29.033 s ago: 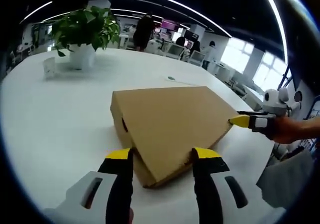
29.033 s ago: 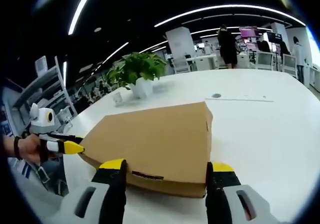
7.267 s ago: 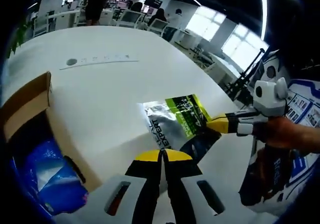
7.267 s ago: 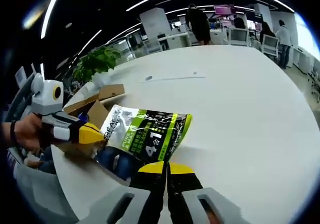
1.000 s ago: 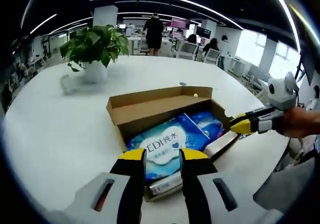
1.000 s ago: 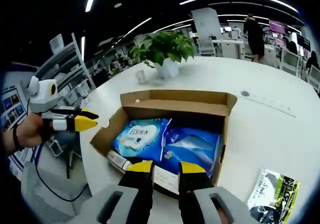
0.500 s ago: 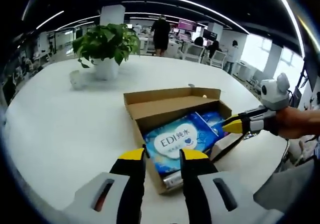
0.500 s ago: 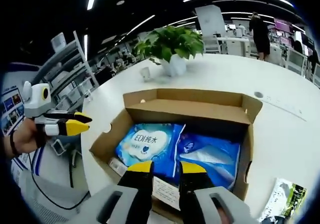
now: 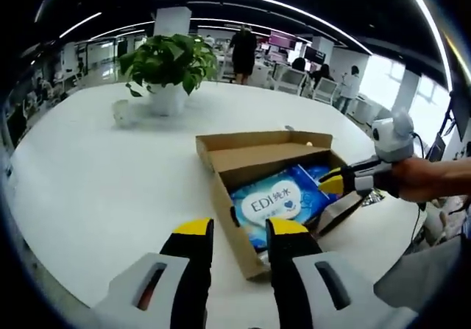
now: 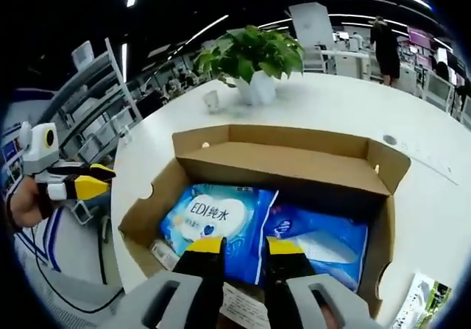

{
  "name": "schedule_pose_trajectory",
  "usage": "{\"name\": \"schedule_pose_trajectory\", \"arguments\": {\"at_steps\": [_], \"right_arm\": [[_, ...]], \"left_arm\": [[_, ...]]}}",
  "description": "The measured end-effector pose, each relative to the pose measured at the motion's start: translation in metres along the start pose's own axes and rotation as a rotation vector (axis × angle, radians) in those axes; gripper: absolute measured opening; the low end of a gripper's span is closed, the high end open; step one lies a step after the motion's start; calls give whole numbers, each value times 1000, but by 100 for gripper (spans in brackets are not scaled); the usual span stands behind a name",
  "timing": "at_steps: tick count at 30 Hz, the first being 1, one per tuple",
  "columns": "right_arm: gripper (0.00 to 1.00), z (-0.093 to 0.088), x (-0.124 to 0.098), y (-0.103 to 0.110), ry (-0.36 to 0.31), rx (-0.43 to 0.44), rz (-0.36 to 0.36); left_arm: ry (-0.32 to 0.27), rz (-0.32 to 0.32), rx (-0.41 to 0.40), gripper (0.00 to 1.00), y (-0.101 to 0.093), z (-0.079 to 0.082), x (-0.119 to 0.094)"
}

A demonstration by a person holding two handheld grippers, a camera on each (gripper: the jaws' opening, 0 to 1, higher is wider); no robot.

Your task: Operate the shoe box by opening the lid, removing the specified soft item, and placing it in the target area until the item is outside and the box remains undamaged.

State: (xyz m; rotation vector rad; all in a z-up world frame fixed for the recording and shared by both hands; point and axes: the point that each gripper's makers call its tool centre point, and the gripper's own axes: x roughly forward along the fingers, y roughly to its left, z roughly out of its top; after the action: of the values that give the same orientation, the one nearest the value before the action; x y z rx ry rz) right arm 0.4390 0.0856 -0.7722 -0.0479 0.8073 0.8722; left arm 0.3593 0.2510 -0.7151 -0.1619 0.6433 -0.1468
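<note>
The brown shoe box stands open on the white table, its lid folded back. Inside lie a white-and-blue wipes pack marked EDI and a darker blue pack beside it. My left gripper hovers short of the box's near corner, open by a narrow gap with nothing in it. My right gripper hangs low over the box's front wall, just above the wipes pack, also narrowly open and empty. It comes into the left gripper view in a hand. The left gripper shows at the far left.
A potted plant and a small white cup stand at the table's far side. A green-and-white bag lies on the table right of the box. Desks, shelves and people fill the room behind.
The right gripper has moved closer to the box, which now looms larger in its view. The left gripper has drawn left and back. Jaw gaps are unchanged.
</note>
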Motion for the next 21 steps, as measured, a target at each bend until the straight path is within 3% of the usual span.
{"name": "schedule_pose_trajectory", "arguments": {"at_steps": [8,17,21], "right_arm": [[16,4,14,-6,16,18,-5],[15,-6,38,-3,73,30,8],[13,-2,38,-1,72,61,7]], "left_arm": [[-8,-3,-10,28,2,2,-1],[-23,-3,-21,27,4,6,-2],[-23,1,-28,26,6,4,-3]]}}
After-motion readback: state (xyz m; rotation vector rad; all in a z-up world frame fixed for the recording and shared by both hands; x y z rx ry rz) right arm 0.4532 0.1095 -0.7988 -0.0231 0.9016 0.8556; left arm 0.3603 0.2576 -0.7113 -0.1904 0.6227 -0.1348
